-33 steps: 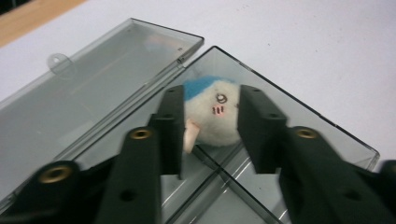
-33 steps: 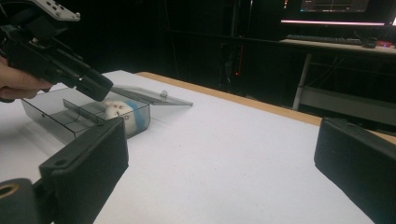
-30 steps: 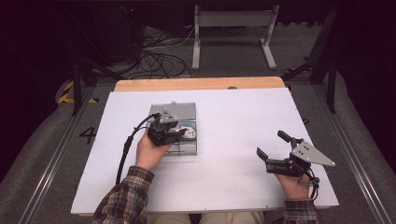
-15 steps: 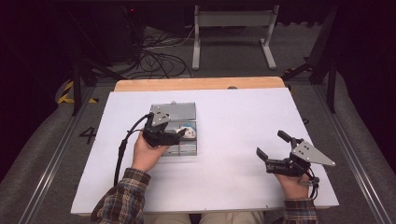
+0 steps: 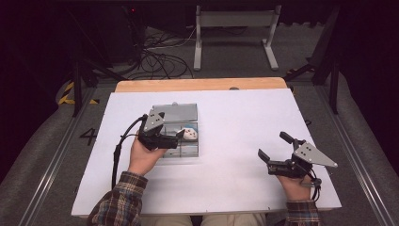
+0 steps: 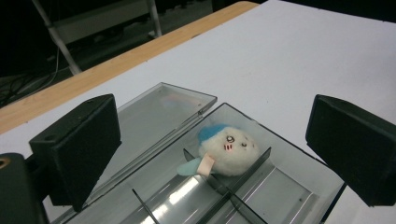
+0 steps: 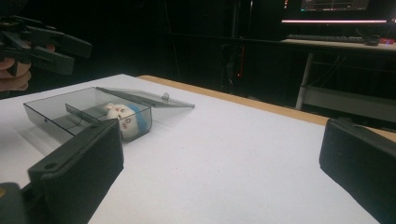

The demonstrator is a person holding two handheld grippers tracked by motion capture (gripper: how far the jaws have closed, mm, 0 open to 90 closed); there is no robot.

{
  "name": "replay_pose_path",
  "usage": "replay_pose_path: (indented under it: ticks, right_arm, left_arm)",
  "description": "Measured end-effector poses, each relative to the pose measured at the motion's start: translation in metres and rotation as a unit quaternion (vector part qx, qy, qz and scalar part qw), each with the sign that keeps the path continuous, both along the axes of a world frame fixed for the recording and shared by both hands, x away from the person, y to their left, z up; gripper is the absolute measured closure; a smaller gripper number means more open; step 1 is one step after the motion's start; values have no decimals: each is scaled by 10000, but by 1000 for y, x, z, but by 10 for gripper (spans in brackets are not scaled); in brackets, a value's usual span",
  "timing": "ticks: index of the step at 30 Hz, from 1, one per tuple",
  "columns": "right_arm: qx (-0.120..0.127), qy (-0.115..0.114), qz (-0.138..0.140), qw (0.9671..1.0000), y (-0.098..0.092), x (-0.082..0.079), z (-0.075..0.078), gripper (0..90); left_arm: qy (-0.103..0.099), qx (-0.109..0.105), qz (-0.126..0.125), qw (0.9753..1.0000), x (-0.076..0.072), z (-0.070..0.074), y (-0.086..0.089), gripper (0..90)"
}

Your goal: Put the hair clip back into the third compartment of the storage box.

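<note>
1. Since a second ago my left gripper (image 5: 175, 136) has crept slightly left over the clear box (image 5: 190, 113), jaws apart.
2. Plush toy (image 6: 228, 150) lies in the box's right end compartment.
3. My right gripper (image 5: 269, 161) rests at the near right, jaws apart.

One sign can be read: a dark numeral "4" (image 5: 89, 136) stands on the grey floor (image 5: 47, 155) beside the table's left edge, out to the left of the left gripper's (image 5: 180, 134) jaws. Nothing else bears legible writing.
</note>
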State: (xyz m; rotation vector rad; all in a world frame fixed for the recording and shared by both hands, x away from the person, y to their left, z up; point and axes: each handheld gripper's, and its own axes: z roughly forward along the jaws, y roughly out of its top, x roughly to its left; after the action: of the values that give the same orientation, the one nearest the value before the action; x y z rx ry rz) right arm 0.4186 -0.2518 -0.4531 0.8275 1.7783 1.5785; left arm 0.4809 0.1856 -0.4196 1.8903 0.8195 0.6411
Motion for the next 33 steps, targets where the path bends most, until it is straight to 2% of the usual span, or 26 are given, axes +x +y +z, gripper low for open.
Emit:
replay_pose_path:
  ticks: [8, 15, 25, 33]
  right_arm:
    - [-76, 13, -18, 10000, 0, 1, 0, 4]
    - [-89, 8, -40, 10000, 0, 0, 0, 4]
    - [-64, -3, -61, 10000, -1, 0, 0, 3]
    - [-47, -15, -68, 10000, -1, -1, 0, 2]
  left_arm:
    - [-152, -181, -6, 9997, -6, 5, 6, 27]
    - [-231, -296, -23, 9993, -14, 4, 10, 27]
    - [-390, -368, 6, 9986, -24, 5, 20, 23]
    - [-376, -400, 31, 9985, -30, 0, 27, 19]
